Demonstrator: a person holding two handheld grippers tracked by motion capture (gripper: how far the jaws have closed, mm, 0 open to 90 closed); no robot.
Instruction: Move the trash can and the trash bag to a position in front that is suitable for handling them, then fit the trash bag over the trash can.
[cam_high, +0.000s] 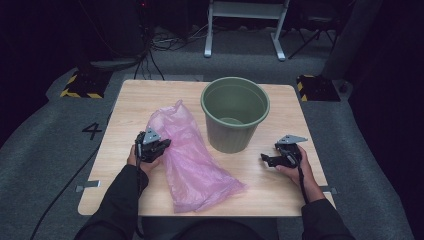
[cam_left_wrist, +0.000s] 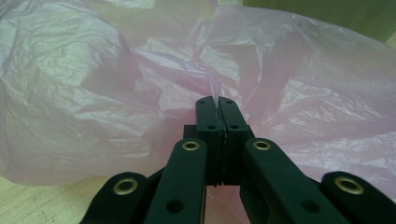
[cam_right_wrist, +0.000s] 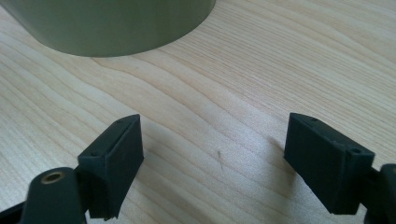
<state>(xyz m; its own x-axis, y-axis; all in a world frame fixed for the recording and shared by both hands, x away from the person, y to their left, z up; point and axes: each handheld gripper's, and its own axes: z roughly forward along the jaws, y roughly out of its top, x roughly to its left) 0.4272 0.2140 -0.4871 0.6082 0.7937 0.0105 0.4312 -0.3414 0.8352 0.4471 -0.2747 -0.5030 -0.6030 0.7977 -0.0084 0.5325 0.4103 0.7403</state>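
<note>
While "4" (cam_high: 92, 130) marks the floor, left hand-held gripper (cam_left_wrist: 216, 103) pinches pink bag (cam_left_wrist: 116, 84); right (cam_right_wrist: 212, 149) gapes.

The green bin (cam_right_wrist: 107, 23) is cut by the top edge in the right gripper view; the pink bag (cam_left_wrist: 93, 93) hides the table behind it.

Around my work area
I see a wooden table (cam_high: 125, 107), grey carpet floor (cam_high: 45, 145), a white metal frame (cam_high: 245, 12) behind.
</note>
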